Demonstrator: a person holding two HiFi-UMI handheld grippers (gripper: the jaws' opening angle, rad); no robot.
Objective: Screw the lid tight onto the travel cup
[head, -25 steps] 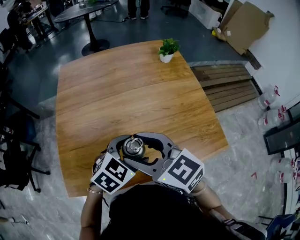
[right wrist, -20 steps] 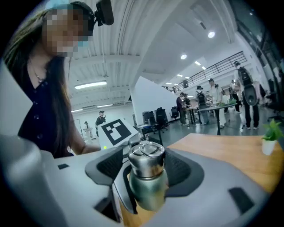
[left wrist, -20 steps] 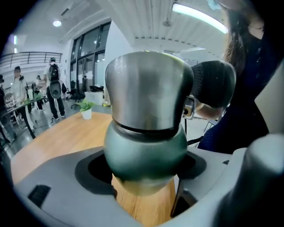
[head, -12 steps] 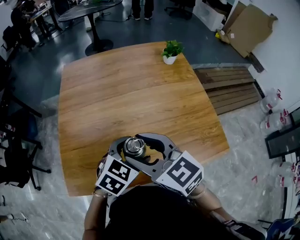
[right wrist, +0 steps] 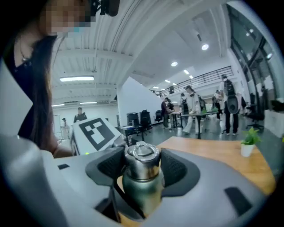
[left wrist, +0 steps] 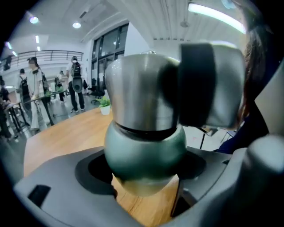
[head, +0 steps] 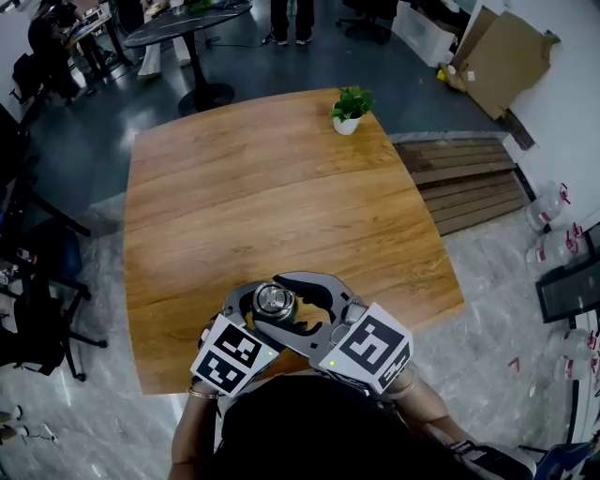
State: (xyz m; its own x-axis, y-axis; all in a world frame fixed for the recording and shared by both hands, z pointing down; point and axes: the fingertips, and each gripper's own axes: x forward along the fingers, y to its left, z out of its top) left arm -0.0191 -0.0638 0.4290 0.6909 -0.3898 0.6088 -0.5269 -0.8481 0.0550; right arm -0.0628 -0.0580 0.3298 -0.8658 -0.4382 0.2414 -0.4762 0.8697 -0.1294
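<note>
Left hand-held gripper (left wrist: 144, 173) clamps the travel cup (left wrist: 146, 144) body; right hand-held gripper (right wrist: 142, 167) clamps its lid (right wrist: 142, 156).

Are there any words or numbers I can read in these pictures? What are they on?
No words or numbers can be read here.
The marker cubes: black-and-white squares only, no letters.
The jugs by the wall: red labels, too small to read.
The cup and lid: no print shows.

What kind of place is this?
Probably a big open office or lab: a wooden table with a small potted plant, more desks and office chairs behind, and people standing around.
</note>
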